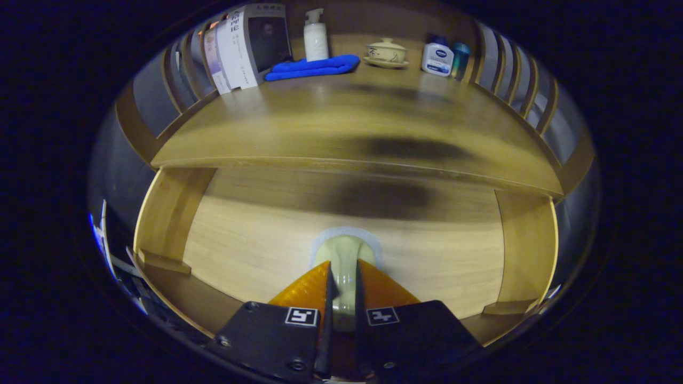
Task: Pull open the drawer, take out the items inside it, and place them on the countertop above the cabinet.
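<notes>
Nearest the camera, the gripper [342, 277] has its two fingers drawn almost together on the drawer handle [344, 261], a pale, rounded knob mounted on a light backing plate; the handle sits between the fingers, which press on it from left and right. The handle is fixed to the middle of the drawer front [256, 240], a wide wooden panel that stands just behind the fingers and spans the space between two wooden side posts of the cabinet [525, 245]. A dark shadow crosses the upper part of this panel. Whether the drawer is pulled out at all cannot be told, and its contents are hidden. Above the drawer lies the countertop [299, 128], a broad wooden surface with slatted rails on its left and right sides. Along its far edge, from left to right, stand several books [240, 50], a folded blue cloth [315, 66] with a white pump bottle [315, 36] behind it, a lidded cup on a saucer [387, 53], and a white bottle [437, 57] beside a teal one [460, 58].
</notes>
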{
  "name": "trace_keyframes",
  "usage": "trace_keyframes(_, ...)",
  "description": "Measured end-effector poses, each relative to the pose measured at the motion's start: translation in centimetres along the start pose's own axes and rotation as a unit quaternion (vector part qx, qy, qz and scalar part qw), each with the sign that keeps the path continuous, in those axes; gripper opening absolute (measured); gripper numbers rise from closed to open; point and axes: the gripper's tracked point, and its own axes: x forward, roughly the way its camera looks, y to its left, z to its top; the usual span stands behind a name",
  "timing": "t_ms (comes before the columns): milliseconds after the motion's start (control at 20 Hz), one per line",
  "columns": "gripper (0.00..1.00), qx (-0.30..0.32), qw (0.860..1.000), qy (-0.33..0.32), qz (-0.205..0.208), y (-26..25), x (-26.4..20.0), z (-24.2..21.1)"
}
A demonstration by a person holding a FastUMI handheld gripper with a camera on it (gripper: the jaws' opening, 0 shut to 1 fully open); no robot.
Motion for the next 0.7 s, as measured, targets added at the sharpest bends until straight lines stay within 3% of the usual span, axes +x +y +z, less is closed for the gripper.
trace_keyframes(700,0.2,-0.016,0.999,-0.042,-0.014,-0.5,-5.1,2.6)
